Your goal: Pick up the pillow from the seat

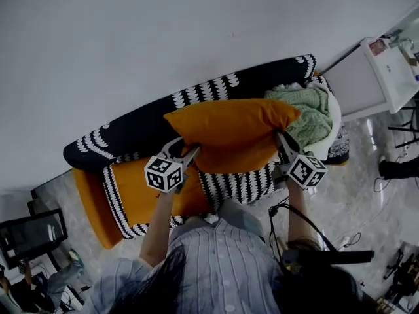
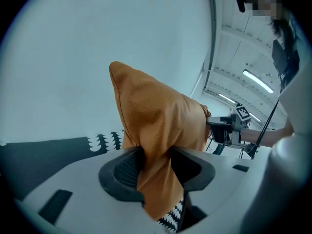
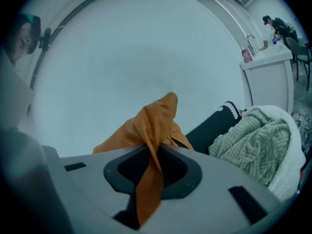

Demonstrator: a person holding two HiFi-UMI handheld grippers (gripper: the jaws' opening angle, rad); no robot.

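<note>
An orange pillow (image 1: 230,135) hangs stretched between my two grippers above the sofa seat (image 1: 141,188). My left gripper (image 1: 185,154) is shut on the pillow's left edge; in the left gripper view the orange pillow (image 2: 156,126) is pinched between the dark pads. My right gripper (image 1: 280,142) is shut on the pillow's right corner, and the right gripper view shows a thin fold of the pillow (image 3: 153,130) clamped in its jaws. Across the pillow, the right gripper (image 2: 229,130) is seen from the left gripper view.
The sofa has a black back with white scallop print (image 1: 150,126) and an orange cushion with striped cover. A green knitted blanket (image 1: 311,113) on white fabric lies at the sofa's right end. A white counter (image 1: 386,70) stands at the right. Cables lie on the floor.
</note>
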